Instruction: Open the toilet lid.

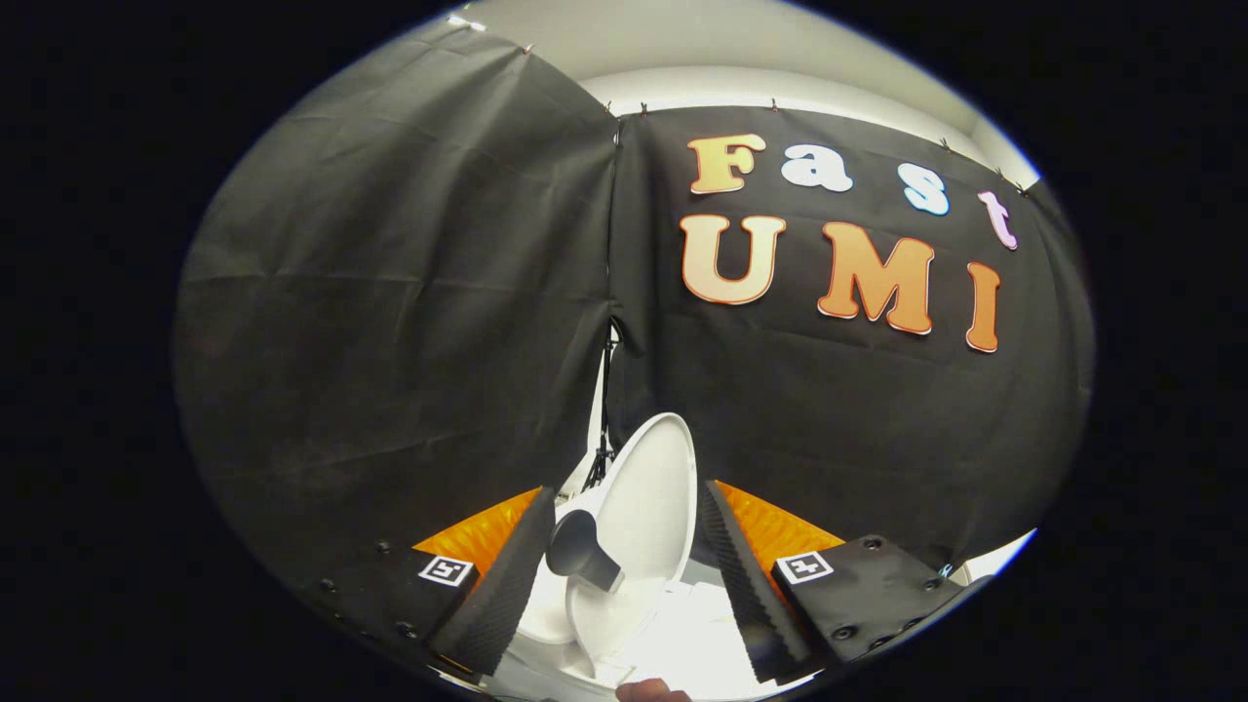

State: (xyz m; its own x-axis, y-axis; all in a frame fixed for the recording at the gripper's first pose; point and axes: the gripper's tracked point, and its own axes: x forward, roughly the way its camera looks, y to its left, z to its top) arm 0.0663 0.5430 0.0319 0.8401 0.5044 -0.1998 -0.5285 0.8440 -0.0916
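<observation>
Black cloth wall (pixel 390 292) behind everything, hung in two panels that meet at a seam with small clips along the top edge; pale ceiling above, and a dark stand (pixel 603 429) showing through the gap where the panels part. Low in the scene, between the two fingers, a white toilet (pixel 673 624), bright and partly washed out by glare. Lid (pixel 648 497) raised, standing close to upright and leaning a little back toward the cloth, its oval inner face turned this way, its top rim reaching above the fingertips. Black handle (pixel 582 553) fixed to the lid's near left side, a rounded knob on a short grey stem, lying just beside the left finger's tip; touching or not, cannot tell. Gripper (pixel 624 565) spread wide, fingers well apart, nothing clamped between them. Left finger (pixel 497 585) and right finger (pixel 746 585) both faced with dark ribbed pads on the inner side, orange backing on the outer side. Black mounts behind each finger, each carrying a small square black-and-white marker (pixel 446 570). Right pad close beside the lid's right edge, contact unclear. Pale floor or base visible under the right mount. A small reddish shape at the very bottom, below the toilet, too cropped to identify.
</observation>
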